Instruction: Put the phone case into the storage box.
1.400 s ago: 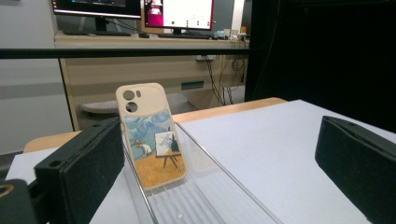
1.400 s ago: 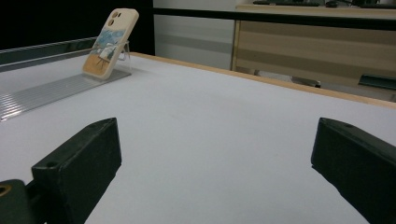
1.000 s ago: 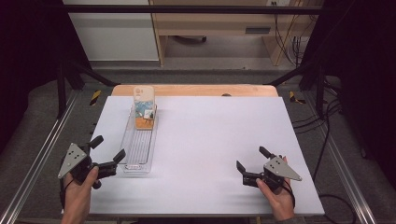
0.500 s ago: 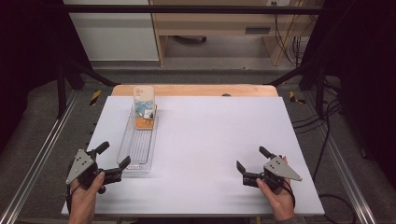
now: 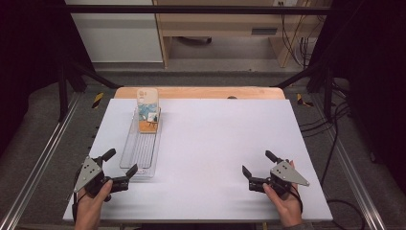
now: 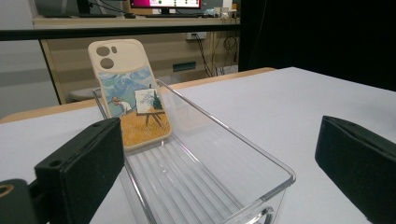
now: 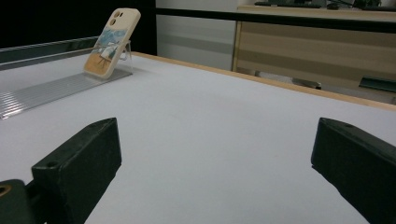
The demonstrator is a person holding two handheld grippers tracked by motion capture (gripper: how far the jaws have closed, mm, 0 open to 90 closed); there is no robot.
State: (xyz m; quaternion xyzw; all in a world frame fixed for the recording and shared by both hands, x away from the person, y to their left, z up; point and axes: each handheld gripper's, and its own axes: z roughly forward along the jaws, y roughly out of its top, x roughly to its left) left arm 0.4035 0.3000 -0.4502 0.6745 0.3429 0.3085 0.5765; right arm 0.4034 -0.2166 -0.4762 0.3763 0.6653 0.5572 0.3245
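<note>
A clear plastic tray (image 5: 141, 152) lies lengthwise on the left half of the white table (image 5: 215, 143). A phone case (image 5: 147, 111) with a painted scene leans upright against the tray's far end; I also see this phone case (image 6: 129, 93) in the left gripper view and the same phone case (image 7: 112, 43) far off in the right gripper view. My left gripper (image 5: 119, 168) is open at the tray's near end, its jaws straddling the tray (image 6: 210, 177). My right gripper (image 5: 258, 165) is open over bare table at the near right, holding nothing.
A wooden strip (image 5: 201, 92) borders the table's far edge. Metal frame rails (image 5: 43, 158) run along both sides, with cables (image 5: 330, 120) on the floor at the right. A wooden cabinet (image 5: 220, 24) stands behind the table.
My left gripper has drawn back toward the near edge and swung slightly right, so it now faces the tray's near end. The right gripper has stayed put.
</note>
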